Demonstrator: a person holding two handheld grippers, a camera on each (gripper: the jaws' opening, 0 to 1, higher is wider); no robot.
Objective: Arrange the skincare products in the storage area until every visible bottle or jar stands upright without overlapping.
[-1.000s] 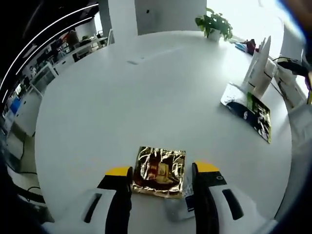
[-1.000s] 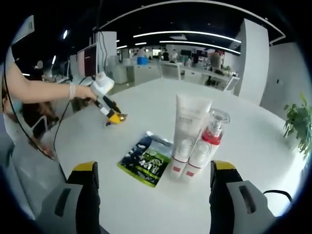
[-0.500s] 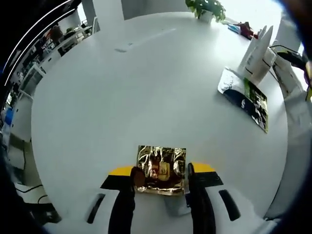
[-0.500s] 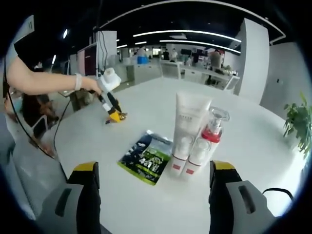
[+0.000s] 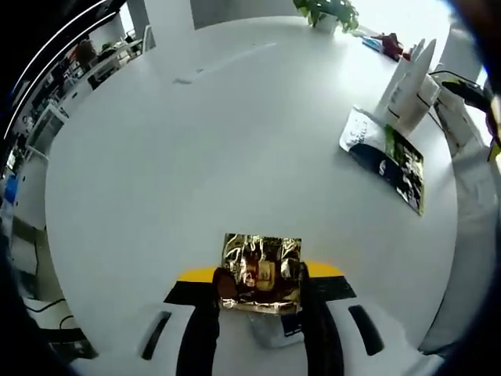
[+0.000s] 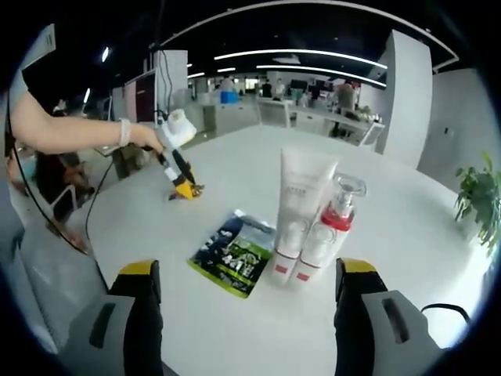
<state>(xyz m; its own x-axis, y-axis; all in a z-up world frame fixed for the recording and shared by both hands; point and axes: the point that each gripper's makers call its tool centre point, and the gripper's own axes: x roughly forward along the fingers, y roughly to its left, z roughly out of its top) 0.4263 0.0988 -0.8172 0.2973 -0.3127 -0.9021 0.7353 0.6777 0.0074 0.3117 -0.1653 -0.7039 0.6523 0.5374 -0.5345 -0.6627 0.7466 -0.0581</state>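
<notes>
A gold foil sachet [image 5: 261, 270] lies flat on the round white table [image 5: 203, 149], and my left gripper [image 5: 261, 283] is shut on its near edge. In the right gripper view that left gripper [image 6: 185, 188] shows far off, tipped down to the table in a person's hand. A tall white tube [image 6: 301, 196], a pump bottle with a red collar [image 6: 334, 223] and a small white bottle [image 6: 288, 249] stand upright, close together. A dark green sachet [image 6: 235, 254] lies flat beside them. My right gripper [image 6: 248, 274] hangs open before this group, holding nothing.
In the left gripper view the tube and bottles [image 5: 407, 78] stand at the far right with the green sachet [image 5: 387, 160] in front. A potted plant [image 5: 325, 12] sits at the table's far edge. Office desks and people fill the background.
My left gripper's jaws have drawn in from either side of the gold sachet and now pinch it. The right gripper and the standing bottles have stayed put.
</notes>
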